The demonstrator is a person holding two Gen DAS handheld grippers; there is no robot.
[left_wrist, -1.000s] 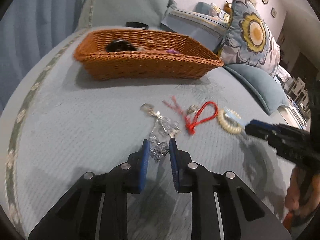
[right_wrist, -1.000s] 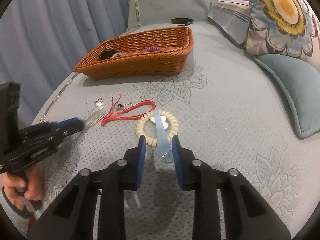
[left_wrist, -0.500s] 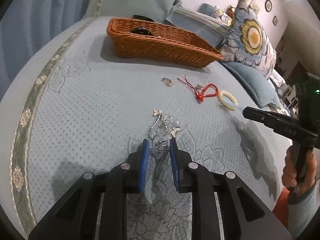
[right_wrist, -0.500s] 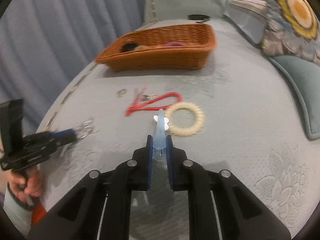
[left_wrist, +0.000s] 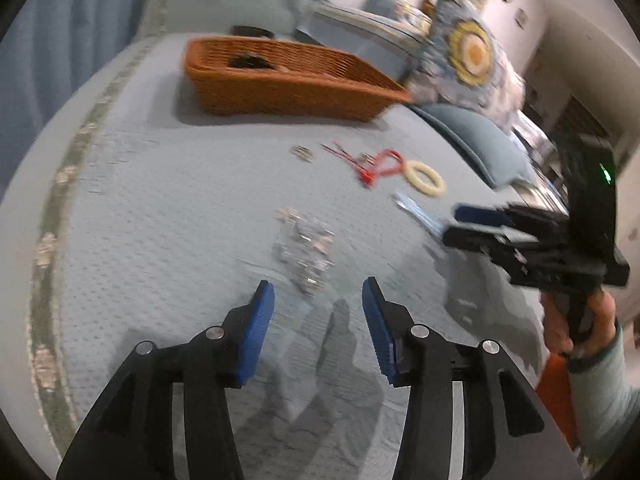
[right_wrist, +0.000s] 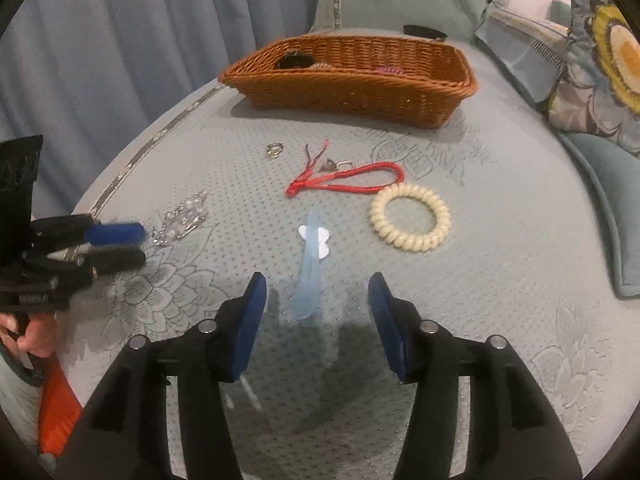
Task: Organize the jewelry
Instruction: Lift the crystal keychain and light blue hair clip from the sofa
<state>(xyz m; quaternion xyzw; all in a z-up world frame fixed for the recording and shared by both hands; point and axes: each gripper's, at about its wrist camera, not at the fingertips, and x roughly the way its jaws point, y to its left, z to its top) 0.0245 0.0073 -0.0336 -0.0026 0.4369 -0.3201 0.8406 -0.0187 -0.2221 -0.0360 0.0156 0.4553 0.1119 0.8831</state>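
A silvery crystal chain lies loose on the bedspread just ahead of my left gripper, whose jaws are opening with nothing between them. My right gripper is opening too; a pale blue hair clip with a white bow lies on the cover, its near end between the fingers, untouched. Beyond lie a cream spiral hair tie, a red cord bracelet and a small metal ring. The wicker basket stands at the back with a dark item inside. The chain also shows beside the left gripper.
Floral and teal pillows line the right side of the bed. A blue curtain hangs on the left. A small black object sits behind the basket. A person's hand holds the right gripper.
Both grippers dragged their pieces back from the cluster, then opened: the crystal chain and the blue clip now lie released on the bedspread, apart from the other jewelry.
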